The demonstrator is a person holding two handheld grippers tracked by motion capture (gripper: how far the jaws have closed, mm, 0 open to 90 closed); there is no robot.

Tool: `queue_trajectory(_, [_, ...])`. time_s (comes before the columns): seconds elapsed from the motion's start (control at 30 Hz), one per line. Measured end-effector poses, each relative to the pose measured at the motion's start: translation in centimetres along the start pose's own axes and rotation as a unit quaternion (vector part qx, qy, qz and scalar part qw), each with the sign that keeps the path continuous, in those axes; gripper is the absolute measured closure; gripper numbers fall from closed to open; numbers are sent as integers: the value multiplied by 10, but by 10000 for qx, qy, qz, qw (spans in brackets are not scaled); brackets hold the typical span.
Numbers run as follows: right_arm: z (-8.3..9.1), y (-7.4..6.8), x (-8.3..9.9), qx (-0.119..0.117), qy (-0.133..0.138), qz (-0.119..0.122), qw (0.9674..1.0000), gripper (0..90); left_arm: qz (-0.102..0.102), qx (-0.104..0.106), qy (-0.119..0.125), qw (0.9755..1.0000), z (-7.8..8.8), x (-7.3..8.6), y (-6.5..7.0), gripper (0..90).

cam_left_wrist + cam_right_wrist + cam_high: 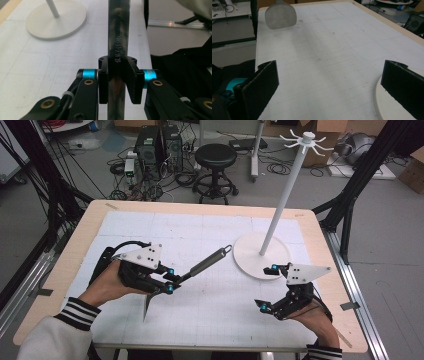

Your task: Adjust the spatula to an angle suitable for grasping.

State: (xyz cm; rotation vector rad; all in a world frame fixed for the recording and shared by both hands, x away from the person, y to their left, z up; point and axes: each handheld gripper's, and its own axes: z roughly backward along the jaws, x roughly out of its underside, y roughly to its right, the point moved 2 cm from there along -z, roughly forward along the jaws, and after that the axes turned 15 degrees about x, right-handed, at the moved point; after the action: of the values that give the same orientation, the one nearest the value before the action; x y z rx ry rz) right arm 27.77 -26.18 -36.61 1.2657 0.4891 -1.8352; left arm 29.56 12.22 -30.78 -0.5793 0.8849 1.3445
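While the person's forearms come in from the bottom of the high view, the left tool (171, 280) is clamped on a metal spatula (192, 268), gripping its shaft between handle and blade. The spatula is lifted off the white gridded tabletop (210, 315) and slants across it: its cylindrical handle, with a hanging loop at the tip, points up and away toward the round base of a white rack stand (260, 255), while its flat blade hangs down toward the person's side, below the left hand (107, 285). The rack stand sits at the far right of the tabletop, its thin pole leaning up to a crown of hooks. The right tool (267, 287) hovers just in front of that base with its jaws spread wide and nothing between them. Looking along the left tool (117, 75) in the left gripper view, the two black pads sit tight against either side of the dark, shiny spatula (118, 32) shaft, which runs straight up the middle of the frame; faint engraved characters show on the metal. The rack stand's base (56, 22) lies at the upper left, well apart from the shaft. From the right gripper view, the right tool (329, 87) has its jaws far apart and empty over the tabletop (332, 40), the rim of the rack stand (387, 107) lies under the right-hand jaw, and the spatula's grey blade (280, 16) hangs at the upper left.
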Motion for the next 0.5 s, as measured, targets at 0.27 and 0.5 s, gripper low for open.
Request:
queue_trajectory(0.27, [-1,0,0,4,-3,4,10000,4,-186,-9,339,9993,10,-7,1,746])
queue_trajectory(0.5, [-3,0,0,-11,-24,0,10000,4,-327,42,619,9975,16,-16,2,746])
